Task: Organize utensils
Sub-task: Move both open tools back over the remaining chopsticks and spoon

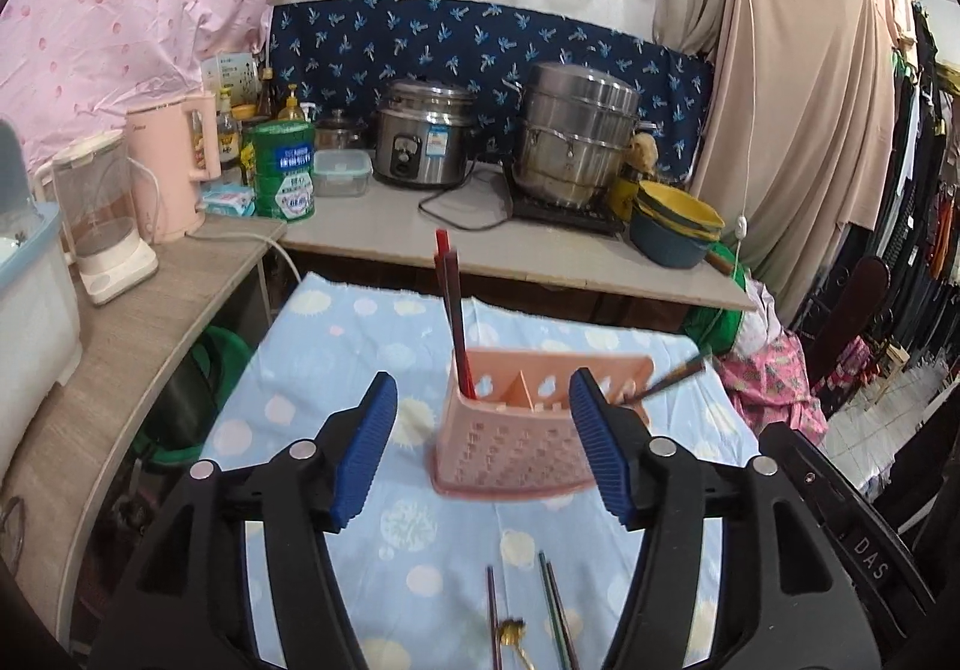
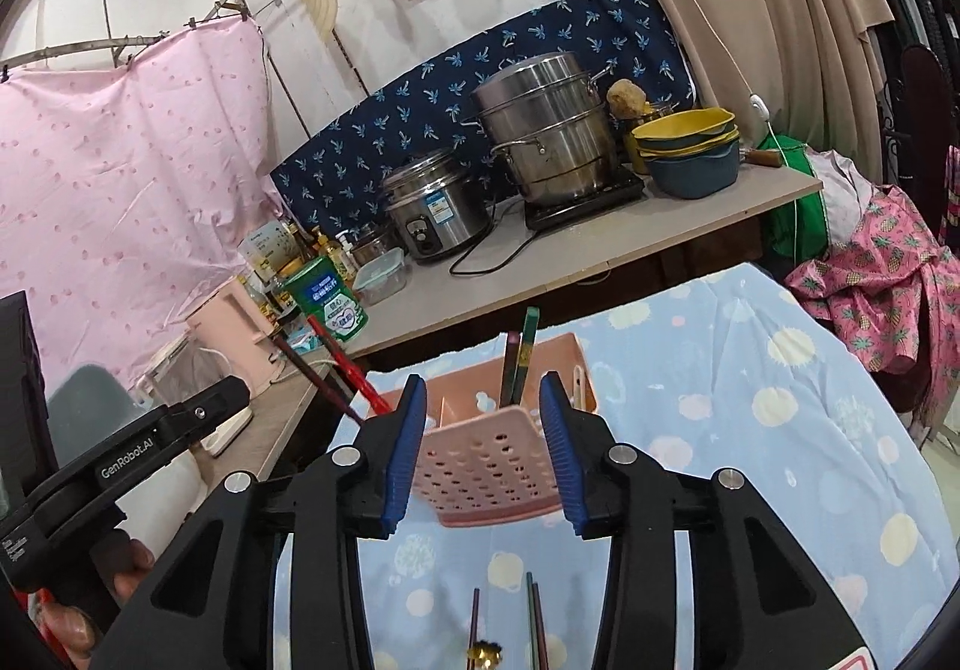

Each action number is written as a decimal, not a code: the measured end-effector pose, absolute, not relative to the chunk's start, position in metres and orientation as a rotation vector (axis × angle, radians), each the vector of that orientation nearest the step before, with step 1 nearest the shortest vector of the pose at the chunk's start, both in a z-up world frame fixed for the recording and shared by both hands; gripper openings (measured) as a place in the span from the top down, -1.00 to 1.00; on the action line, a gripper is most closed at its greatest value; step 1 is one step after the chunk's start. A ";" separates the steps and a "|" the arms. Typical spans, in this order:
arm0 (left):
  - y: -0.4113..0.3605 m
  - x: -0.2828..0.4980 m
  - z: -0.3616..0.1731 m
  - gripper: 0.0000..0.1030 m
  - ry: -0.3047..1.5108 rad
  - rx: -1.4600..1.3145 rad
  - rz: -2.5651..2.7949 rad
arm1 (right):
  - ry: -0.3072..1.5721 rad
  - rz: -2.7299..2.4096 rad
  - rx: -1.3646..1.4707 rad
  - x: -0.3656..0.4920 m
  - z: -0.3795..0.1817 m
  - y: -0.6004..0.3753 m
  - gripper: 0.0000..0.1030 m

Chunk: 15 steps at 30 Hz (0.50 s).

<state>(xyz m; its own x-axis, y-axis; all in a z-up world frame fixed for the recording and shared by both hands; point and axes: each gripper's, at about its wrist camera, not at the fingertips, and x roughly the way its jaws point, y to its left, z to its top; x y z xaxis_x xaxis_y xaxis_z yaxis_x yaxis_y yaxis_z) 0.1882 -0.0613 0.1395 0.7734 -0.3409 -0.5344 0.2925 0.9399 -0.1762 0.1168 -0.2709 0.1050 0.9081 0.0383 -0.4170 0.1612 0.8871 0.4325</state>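
A pink perforated utensil holder (image 1: 516, 442) stands on the blue spotted cloth (image 1: 360, 346). Red and dark chopsticks (image 1: 451, 322) stand in its left compartment. Darker chopsticks (image 1: 666, 382) lean out of its right end. My left gripper (image 1: 483, 412) is open and empty, just in front of the holder. In the right wrist view my right gripper (image 2: 483, 418) is open and empty, its pads either side of the holder (image 2: 486, 466). Green and dark chopsticks (image 2: 519, 358) stand in it. More chopsticks (image 1: 555, 610) and a gold spoon (image 1: 513, 634) lie on the cloth near me.
A counter (image 1: 420, 226) behind the cloth carries a rice cooker (image 1: 423, 135), a steel steamer pot (image 1: 573, 135), stacked bowls (image 1: 678, 226), a green tin (image 1: 285, 169) and bottles. A side shelf on the left holds kettles (image 1: 168, 172). Clothes hang at right.
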 end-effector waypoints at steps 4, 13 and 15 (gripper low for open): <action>-0.055 0.163 0.111 -0.12 0.676 -0.076 -0.355 | 0.511 -0.050 0.492 0.088 0.083 -0.263 0.23; -0.047 0.112 0.031 -0.12 0.873 -0.041 -0.364 | 0.728 -0.052 0.434 0.029 0.012 -0.239 0.23; -0.047 0.102 0.018 -0.12 0.901 -0.031 -0.368 | 0.765 -0.050 0.400 0.018 -0.003 -0.231 0.23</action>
